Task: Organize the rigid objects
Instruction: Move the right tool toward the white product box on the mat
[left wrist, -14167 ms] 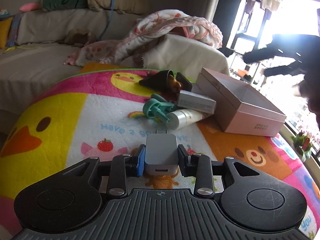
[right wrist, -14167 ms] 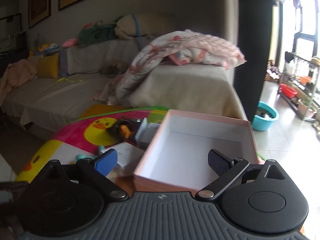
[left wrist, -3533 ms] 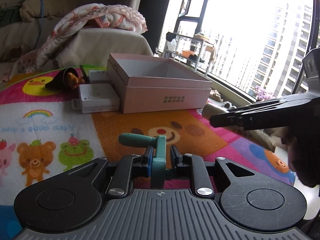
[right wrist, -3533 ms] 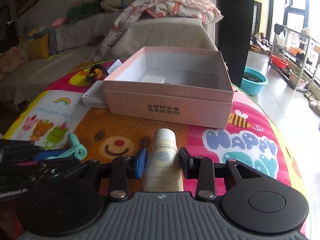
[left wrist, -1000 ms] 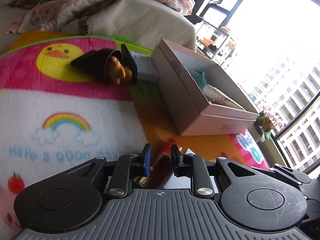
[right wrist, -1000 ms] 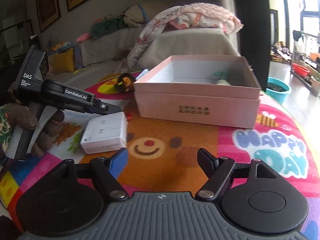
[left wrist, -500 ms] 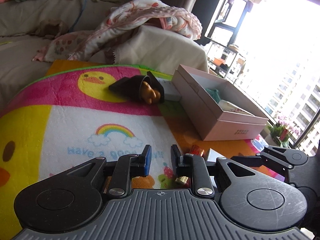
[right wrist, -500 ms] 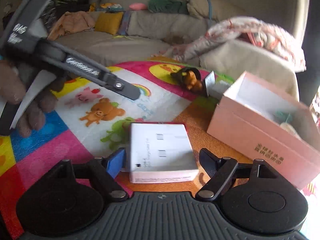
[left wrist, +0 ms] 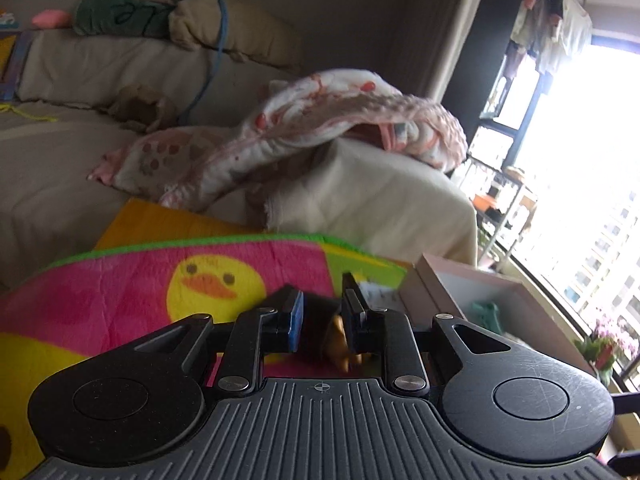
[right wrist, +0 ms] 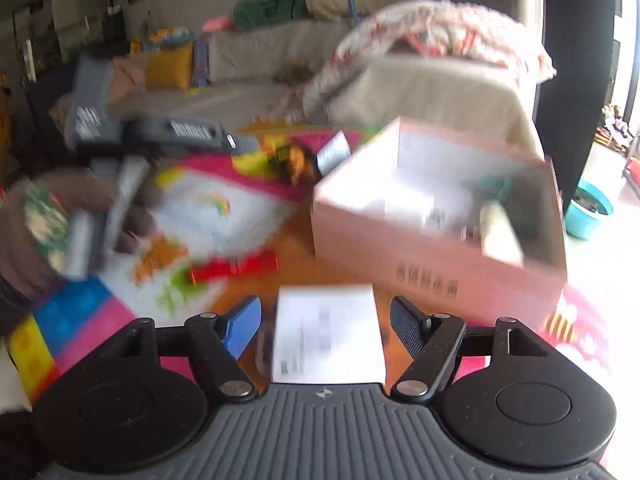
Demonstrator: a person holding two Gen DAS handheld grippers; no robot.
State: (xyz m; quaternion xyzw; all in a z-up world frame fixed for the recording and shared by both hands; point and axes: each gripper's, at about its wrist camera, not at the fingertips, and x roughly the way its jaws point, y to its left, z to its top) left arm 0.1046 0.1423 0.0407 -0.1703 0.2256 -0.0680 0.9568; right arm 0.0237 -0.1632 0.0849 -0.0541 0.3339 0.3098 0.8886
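The right gripper [right wrist: 326,308] has just been closing its jaws around the white box [right wrist: 328,336], which sits between them with both pads still just off its sides. The pink box [right wrist: 440,272] waits ahead and to the right. The left gripper [left wrist: 322,304], pressed together and empty, has dropped the red stick [right wrist: 236,266]. That stick still needs boxing.

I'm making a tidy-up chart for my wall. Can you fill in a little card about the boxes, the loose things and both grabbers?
Left gripper: jaws shut, nothing held
Right gripper: jaws open, just been closing, not yet pressing
Between right jaws: white box
Pink box: open top, standing on the mat
Inside pink box: teal thing, tube
Loose on mat: red thing, orange toy
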